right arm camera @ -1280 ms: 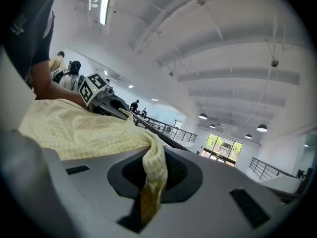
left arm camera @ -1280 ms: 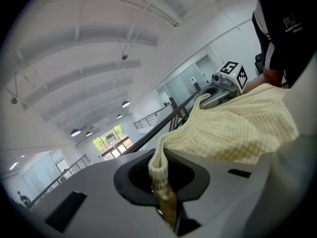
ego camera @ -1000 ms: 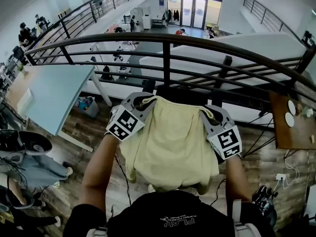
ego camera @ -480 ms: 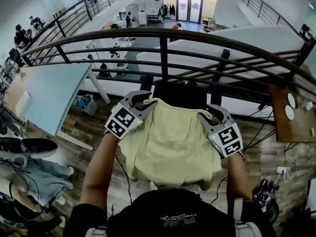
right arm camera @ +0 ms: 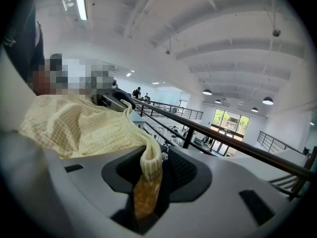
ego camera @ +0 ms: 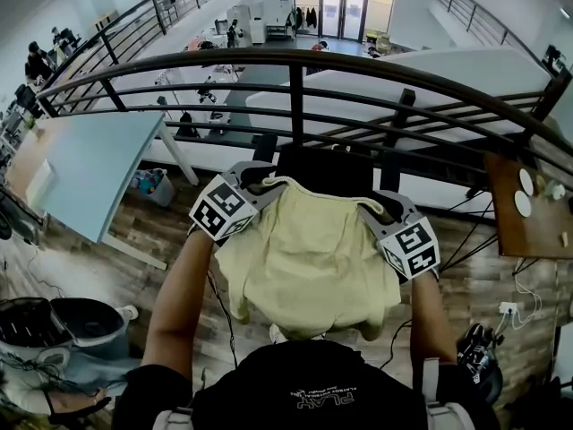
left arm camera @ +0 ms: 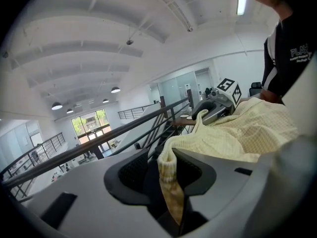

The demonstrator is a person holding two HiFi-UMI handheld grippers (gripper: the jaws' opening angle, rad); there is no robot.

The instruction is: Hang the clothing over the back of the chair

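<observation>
A pale yellow garment (ego camera: 309, 258) hangs spread between my two grippers, its upper edge lying along the top of the black chair back (ego camera: 327, 170). My left gripper (ego camera: 255, 176) is at the garment's left top corner and its jaws are opening. The ribbed hem (left arm camera: 171, 182) hangs loosely between them with a dark gap beside it. My right gripper (ego camera: 385, 206) is at the right top corner. Its jaws stand apart with the hem (right arm camera: 146, 175) slack between them. In the left gripper view the garment (left arm camera: 237, 133) runs across to the right gripper (left arm camera: 218, 105).
A dark metal railing (ego camera: 295, 61) curves just beyond the chair, with a drop to a lower floor behind it. A light blue table (ego camera: 89, 164) stands at the left, a wooden table (ego camera: 528, 213) at the right. A bin (ego camera: 63, 325) and cables (ego camera: 515, 312) lie on the floor.
Both grippers have sunk a little with the garment, bringing its top edge down to the chair back. Both pairs of jaws now stand wider around the hem.
</observation>
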